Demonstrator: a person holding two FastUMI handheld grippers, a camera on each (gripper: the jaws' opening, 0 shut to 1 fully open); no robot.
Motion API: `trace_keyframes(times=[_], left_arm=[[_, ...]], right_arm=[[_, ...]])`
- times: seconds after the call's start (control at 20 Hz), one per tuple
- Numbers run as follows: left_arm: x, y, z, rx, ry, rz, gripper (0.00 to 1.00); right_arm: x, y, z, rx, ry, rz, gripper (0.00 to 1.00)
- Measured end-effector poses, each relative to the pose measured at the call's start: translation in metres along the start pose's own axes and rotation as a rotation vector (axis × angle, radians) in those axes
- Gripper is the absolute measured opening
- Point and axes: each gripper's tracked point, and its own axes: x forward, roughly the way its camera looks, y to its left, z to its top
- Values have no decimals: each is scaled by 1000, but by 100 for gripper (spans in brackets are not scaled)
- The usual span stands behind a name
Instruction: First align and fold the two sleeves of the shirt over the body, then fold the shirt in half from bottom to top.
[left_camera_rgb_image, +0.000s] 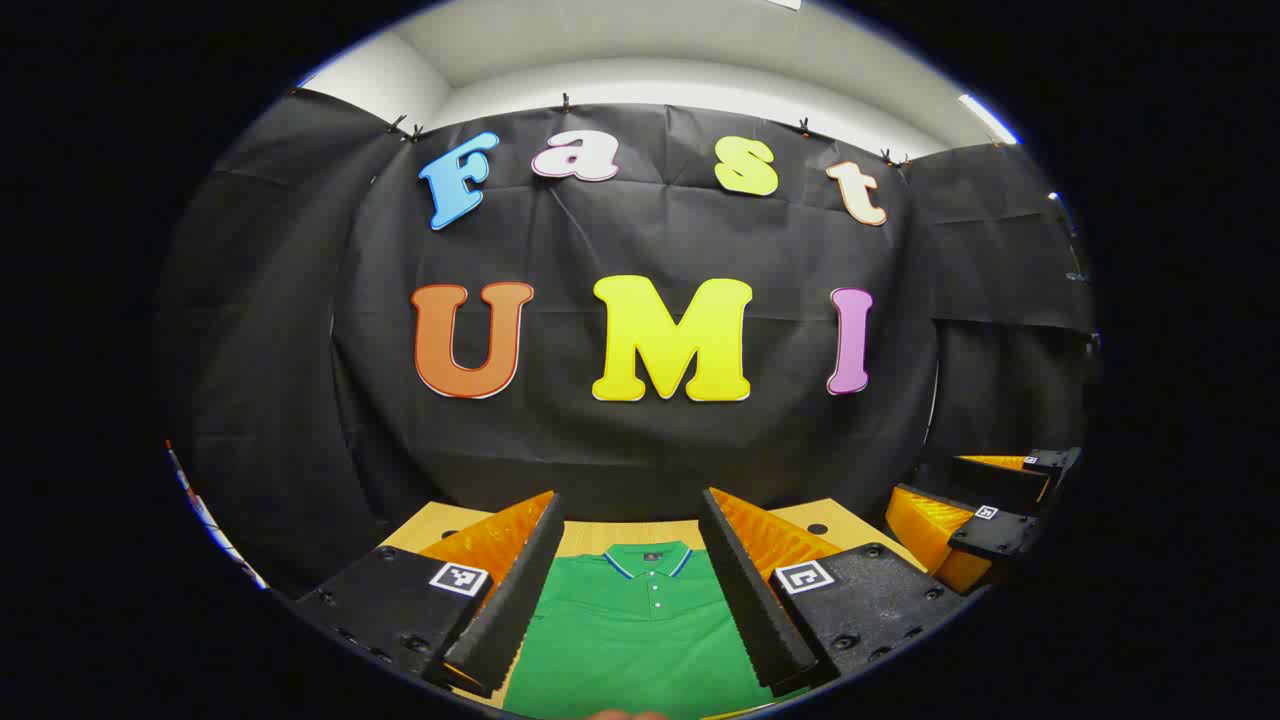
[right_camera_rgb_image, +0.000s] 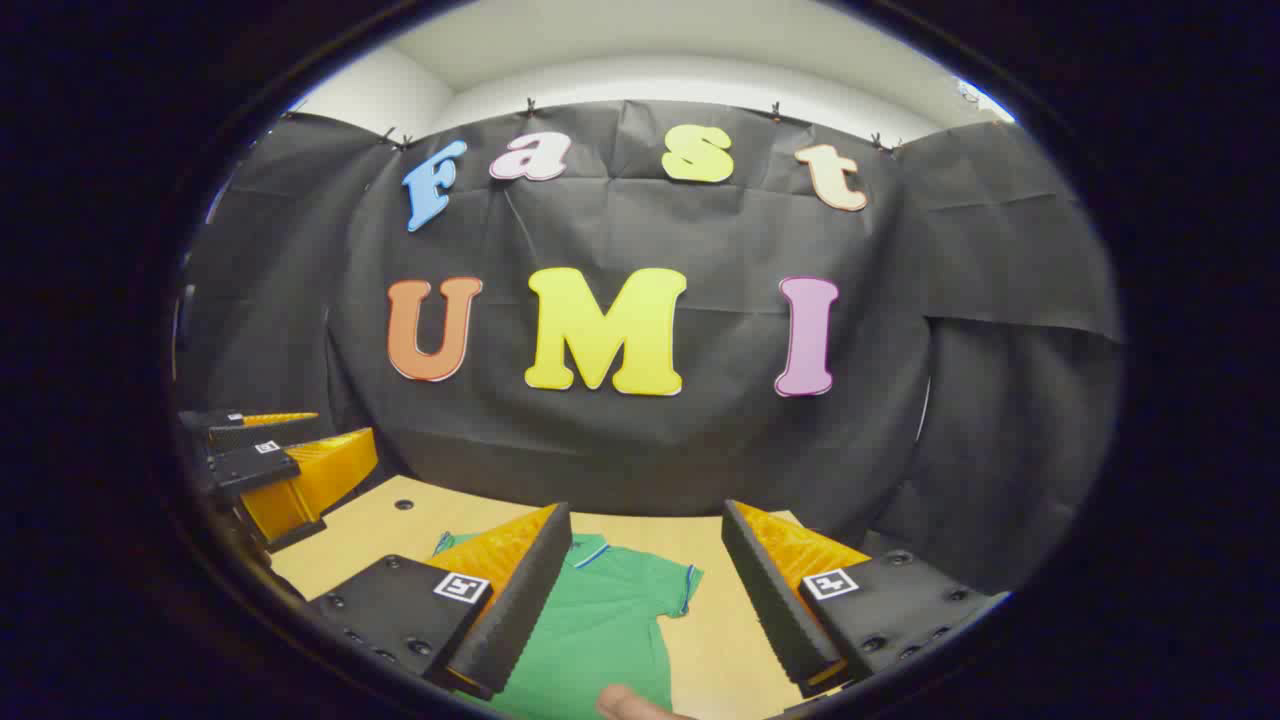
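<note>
in the left gripper view, the left gripper (left_camera_rgb_image: 632, 590) is two wedge-shaped fingers, each bolted to a flat, textured black mounting block (left_camera_rgb_image: 395, 605) with round screw heads sunk near its edges. each block carries a small square black-and-white tracking marker (left_camera_rgb_image: 459, 578) at the corner nearest its finger. the fingers' inner faces are ribbed, their outer flanks ridged. to the right of that gripper the right gripper (left_camera_rgb_image: 985, 505) shows side-on, with the same small markers. in the right gripper view, the right gripper (right_camera_rgb_image: 645, 590) has the same build: screwed black blocks, a square marker (right_camera_rgb_image: 832, 583) on each, ribbed inner faces. left of it, the left gripper (right_camera_rgb_image: 255, 445) shows side-on.
</note>
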Motion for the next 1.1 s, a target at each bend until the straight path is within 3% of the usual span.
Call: trace_keyframes(times=[0.15, 0.2, 0.25, 0.3, 0.35, 0.45, 0.5, 0.55, 0.8, 1.1], left_arm=[[6, -1, 0, 5, -8, -2, 100], [10, 1, -1, 9, -3, 4, 97], [11, 3, -3, 12, 4, 10, 97], [12, 4, -5, 11, 10, 15, 97], [15, 7, -5, 11, 12, 22, 97], [18, 11, -4, 13, 11, 34, 100], [20, 12, -7, 14, 15, 37, 97], [22, 14, -9, 13, 22, 42, 97], [27, 16, -23, 14, 60, 49, 100], [30, 14, -27, 1, 68, 36, 97]], right_arm=[[9, 3, 2, -14, -3, 5, 94], [13, 5, 3, -16, -3, 10, 98], [17, 8, 1, -17, 1, 17, 94], [19, 11, 0, -20, 8, 22, 98], [22, 14, -2, -24, 14, 32, 94], [26, 18, -2, -28, 19, 41, 96], [29, 18, -2, -29, 18, 36, 98], [31, 15, -1, -30, 16, 22, 94], [40, 4, 2, -28, 5, -25, 94], [48, 4, -8, -22, 41, -24, 94]])
